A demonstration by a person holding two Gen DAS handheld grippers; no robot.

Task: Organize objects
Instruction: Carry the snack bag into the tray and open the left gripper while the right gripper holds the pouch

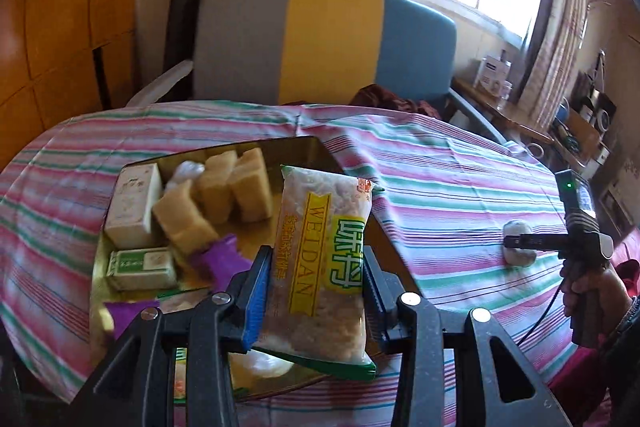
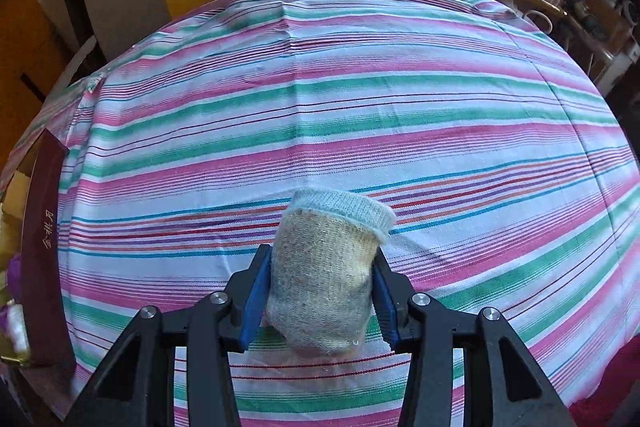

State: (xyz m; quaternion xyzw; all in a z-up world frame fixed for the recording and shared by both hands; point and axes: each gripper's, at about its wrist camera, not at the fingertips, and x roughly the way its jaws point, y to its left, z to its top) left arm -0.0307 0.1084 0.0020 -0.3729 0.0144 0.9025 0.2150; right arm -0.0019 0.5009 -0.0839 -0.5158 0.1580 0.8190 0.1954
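Your left claw (image 1: pixel 316 291) is clenched on the clear plastic snack packet with the yellow and green label (image 1: pixel 320 255), gripping it by its lower half, and it hangs over the near edge of the shallow gold-lined box (image 1: pixel 300 147). That box already holds a row of tan wrapped blocks (image 1: pixel 232 187), a white carton (image 1: pixel 132 203), a green and white carton (image 1: pixel 142 267) and purple wrappers (image 1: pixel 218 259).

The free floor looks to be on the right side of the box, beside the blocks. I would lower the packet there flat, label up, and let go only once its bottom edge rests on the gold lining. Held upright, it would probably lean on the tilted block and tip it.

Your right claw (image 2: pixel 320 291) grasps the rolled beige knitted sock with a pale blue cuff (image 2: pixel 328 267), low over the striped pink, green and white cloth of the worktop (image 2: pixel 360 87), well to the right of the box. Whether the sock touches the cloth I cannot tell. Keep that hand clear until the left has finished, since both would be heading for the same opening.
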